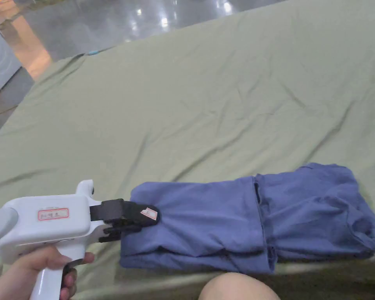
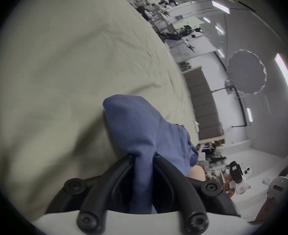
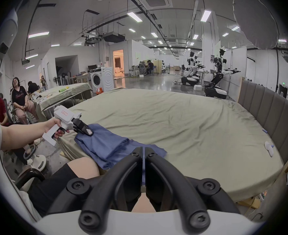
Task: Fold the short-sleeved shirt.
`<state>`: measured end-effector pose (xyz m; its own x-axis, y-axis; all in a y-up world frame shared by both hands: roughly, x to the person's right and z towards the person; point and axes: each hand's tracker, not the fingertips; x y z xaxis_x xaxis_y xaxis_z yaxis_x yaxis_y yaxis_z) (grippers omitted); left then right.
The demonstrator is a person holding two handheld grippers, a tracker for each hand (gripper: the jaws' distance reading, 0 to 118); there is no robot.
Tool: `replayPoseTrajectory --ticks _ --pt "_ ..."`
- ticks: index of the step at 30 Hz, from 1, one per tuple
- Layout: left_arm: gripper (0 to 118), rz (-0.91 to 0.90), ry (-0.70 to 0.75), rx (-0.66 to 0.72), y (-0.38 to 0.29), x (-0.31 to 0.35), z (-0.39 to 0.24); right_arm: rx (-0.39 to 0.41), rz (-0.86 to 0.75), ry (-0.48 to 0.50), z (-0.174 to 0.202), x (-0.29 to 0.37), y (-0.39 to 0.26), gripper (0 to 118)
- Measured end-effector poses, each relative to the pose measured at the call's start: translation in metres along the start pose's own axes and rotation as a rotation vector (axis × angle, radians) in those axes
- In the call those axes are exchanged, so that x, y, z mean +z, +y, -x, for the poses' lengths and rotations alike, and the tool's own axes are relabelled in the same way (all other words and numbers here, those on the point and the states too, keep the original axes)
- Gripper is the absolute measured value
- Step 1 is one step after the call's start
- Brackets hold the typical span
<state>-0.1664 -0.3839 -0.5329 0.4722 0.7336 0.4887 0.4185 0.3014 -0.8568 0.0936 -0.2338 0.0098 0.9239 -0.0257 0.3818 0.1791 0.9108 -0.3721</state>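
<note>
A blue short-sleeved shirt [image 1: 229,218] lies folded into a long band near the front edge of the bed, its collar end to the right. My left gripper [image 1: 149,218] is shut on the shirt's left end. In the left gripper view the blue cloth [image 2: 139,128] is bunched between the two jaws of the left gripper [image 2: 143,155]. In the right gripper view the left gripper [image 3: 87,131] pinches the far end of the shirt [image 3: 106,143]. My right gripper [image 3: 143,151] is shut with nothing in it, held off the bed near my knee. The left gripper view shows the right gripper [image 2: 235,172] well apart from the shirt.
A wrinkled green sheet [image 1: 222,97] covers the wide bed. A padded headboard [image 3: 266,109] runs along its right side, and a small white object [image 3: 269,147] lies near it. My knee [image 1: 233,287] is at the bed's front edge. People [image 3: 19,96] sit to the left.
</note>
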Motion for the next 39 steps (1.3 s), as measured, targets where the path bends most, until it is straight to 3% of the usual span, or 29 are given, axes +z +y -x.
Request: replayPoseTrajectory --ticks 4,10,15,24,25,26,27,28,29,30,31,34,36,38,39 --pt "7 -0.081 0.190 0.057 0.014 0.066 -0.012 -0.027 -0.022 0.043 -0.008 0.000 -0.013 5" --pt "7 -0.084 0.304 -0.037 0.019 0.095 -0.126 -0.079 -0.055 0.079 -0.024 0.000 -0.027 5" --pt "7 0.022 0.350 -0.161 0.009 0.042 -0.217 -0.127 -0.093 0.103 -0.036 0.008 -0.039 5" --pt "9 0.221 0.377 -0.226 -0.010 -0.114 -0.258 -0.161 -0.148 0.050 -0.059 0.055 -0.049 5" --pt "14 0.248 0.404 -0.229 -0.014 -0.131 -0.258 -0.161 -0.150 0.040 -0.060 0.061 -0.050 5" --pt "29 0.275 0.419 -0.241 -0.016 -0.145 -0.259 -0.161 -0.151 0.032 -0.061 0.066 -0.052 5" --pt "29 0.288 0.414 -0.256 -0.018 -0.159 -0.260 -0.165 -0.151 0.022 -0.062 0.070 -0.053 5" --pt "38 0.286 0.406 -0.253 -0.022 -0.167 -0.260 -0.168 -0.149 0.018 -0.064 0.074 -0.054 5" --pt "64 0.289 0.386 -0.236 -0.023 -0.174 -0.259 -0.168 -0.146 0.014 -0.064 0.076 -0.054 5" --pt "96 0.295 0.336 -0.213 -0.025 -0.181 -0.260 -0.167 -0.142 0.004 -0.065 0.079 -0.055 5" --pt "105 0.318 0.306 -0.215 -0.028 -0.183 -0.261 -0.165 -0.139 -0.007 -0.066 0.080 -0.056 5" --pt "105 0.292 0.251 -0.278 -0.025 -0.167 -0.271 -0.168 -0.134 -0.021 -0.067 0.082 -0.056 5" --pt "96 0.260 0.267 -0.339 -0.028 -0.145 -0.276 -0.172 -0.136 -0.019 -0.066 0.081 -0.054 5" --pt "50 0.223 0.356 -0.444 -0.029 -0.124 -0.267 -0.169 -0.138 -0.006 -0.063 0.079 -0.051 5" --pt "15 0.217 0.446 -0.504 -0.030 -0.119 -0.258 -0.160 -0.138 0.001 -0.060 0.076 -0.049 5"
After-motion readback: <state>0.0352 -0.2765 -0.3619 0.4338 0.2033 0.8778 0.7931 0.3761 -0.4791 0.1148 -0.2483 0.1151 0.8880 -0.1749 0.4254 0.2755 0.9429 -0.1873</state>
